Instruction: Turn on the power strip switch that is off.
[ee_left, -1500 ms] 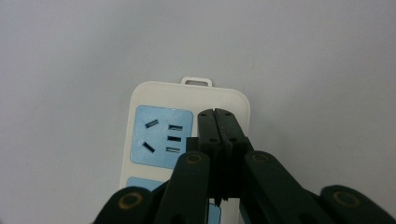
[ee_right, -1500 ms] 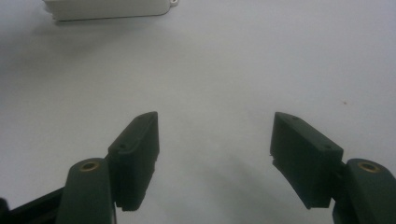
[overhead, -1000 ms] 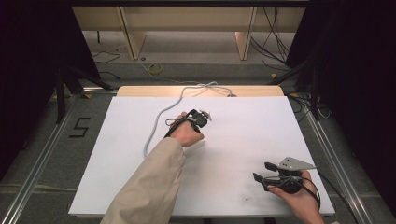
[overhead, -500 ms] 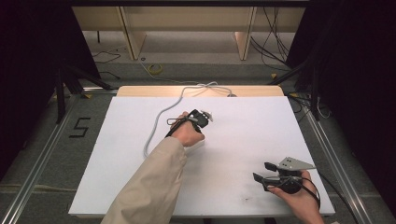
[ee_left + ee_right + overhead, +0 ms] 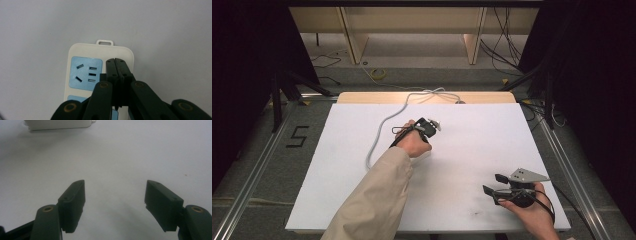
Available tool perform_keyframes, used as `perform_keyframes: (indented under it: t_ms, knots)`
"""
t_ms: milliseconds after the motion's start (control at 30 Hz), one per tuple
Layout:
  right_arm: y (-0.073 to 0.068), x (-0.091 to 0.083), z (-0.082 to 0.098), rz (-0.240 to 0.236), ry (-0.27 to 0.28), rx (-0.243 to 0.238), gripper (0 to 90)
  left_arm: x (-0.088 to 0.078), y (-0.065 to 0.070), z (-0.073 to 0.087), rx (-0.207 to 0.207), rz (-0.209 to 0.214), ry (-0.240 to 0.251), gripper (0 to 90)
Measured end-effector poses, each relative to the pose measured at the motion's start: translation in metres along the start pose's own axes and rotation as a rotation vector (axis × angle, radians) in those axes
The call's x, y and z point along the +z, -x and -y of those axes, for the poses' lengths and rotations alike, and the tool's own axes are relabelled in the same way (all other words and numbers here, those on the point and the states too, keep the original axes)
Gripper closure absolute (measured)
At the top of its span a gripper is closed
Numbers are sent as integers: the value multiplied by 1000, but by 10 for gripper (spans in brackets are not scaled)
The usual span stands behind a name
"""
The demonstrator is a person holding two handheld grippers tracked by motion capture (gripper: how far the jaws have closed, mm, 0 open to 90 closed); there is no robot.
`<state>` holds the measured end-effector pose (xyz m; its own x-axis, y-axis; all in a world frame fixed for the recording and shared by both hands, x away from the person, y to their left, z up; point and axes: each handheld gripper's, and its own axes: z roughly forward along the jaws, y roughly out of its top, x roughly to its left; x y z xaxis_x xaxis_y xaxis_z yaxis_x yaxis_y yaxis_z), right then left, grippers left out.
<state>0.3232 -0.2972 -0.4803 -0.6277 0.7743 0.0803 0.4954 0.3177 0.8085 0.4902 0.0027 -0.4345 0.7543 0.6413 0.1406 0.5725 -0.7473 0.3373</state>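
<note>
Over a glossy white power strip (image 5: 100, 72), left tool (image 5: 117, 62) clenched empty; right tool (image 5: 115, 195) released, seemingly above matte tabletop (image 5: 140, 150).

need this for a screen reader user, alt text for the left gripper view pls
The left gripper, its two black jaws shut together with nothing between them, hovers over a white plastic power strip with pale blue socket panels. The strip lies flat on a plain white table, a small hanging loop at its far end.
</note>
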Motion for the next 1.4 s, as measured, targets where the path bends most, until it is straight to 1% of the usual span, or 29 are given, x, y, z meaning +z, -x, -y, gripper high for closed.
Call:
perform_keyframes:
  t_ms: [133,300,500,533,567,600,667,700,767,800,933,1033,1100,1233,1300,1367,1400]
  knots:
    - [0,0,0,0,0,1,338,0,1,0,7,-5,-1,900]
    - [0,0,0,1,0,2,338,0,-1,2,-12,10,12,898]
    - [1,0,0,1,0,2,337,-2,-2,4,-5,16,30,897]
    - [1,0,0,2,0,3,337,-2,-3,5,-10,32,31,897]
    - [1,0,0,2,0,3,338,-2,-3,6,-17,38,38,897]
    - [1,0,0,1,1,3,338,-3,-4,7,-10,38,36,897]
    - [1,0,0,2,0,3,337,-3,-5,9,-15,34,45,896]
    - [1,0,0,2,1,3,337,-4,-5,10,-24,36,54,895]
    - [1,0,0,2,1,3,338,-5,-6,12,-31,36,64,851]
    - [1,0,0,2,0,3,338,-6,-7,13,-24,37,63,838]
    - [1,0,0,1,1,4,337,-13,-7,17,-36,38,96,824]
    - [1,0,0,1,1,3,337,-18,-8,20,-32,37,115,803]
    - [1,0,0,1,1,4,337,-21,-8,22,-27,37,128,783]
    - [1,0,0,1,1,4,337,-26,-7,28,-35,38,155,739]
    - [1,0,0,1,1,4,337,-29,-7,32,-32,40,164,716]
    - [1,0,0,1,1,4,337,-32,-7,35,-43,46,177,690]
    - [1,0,0,0,1,4,337,-33,-7,37,-41,46,183,673]
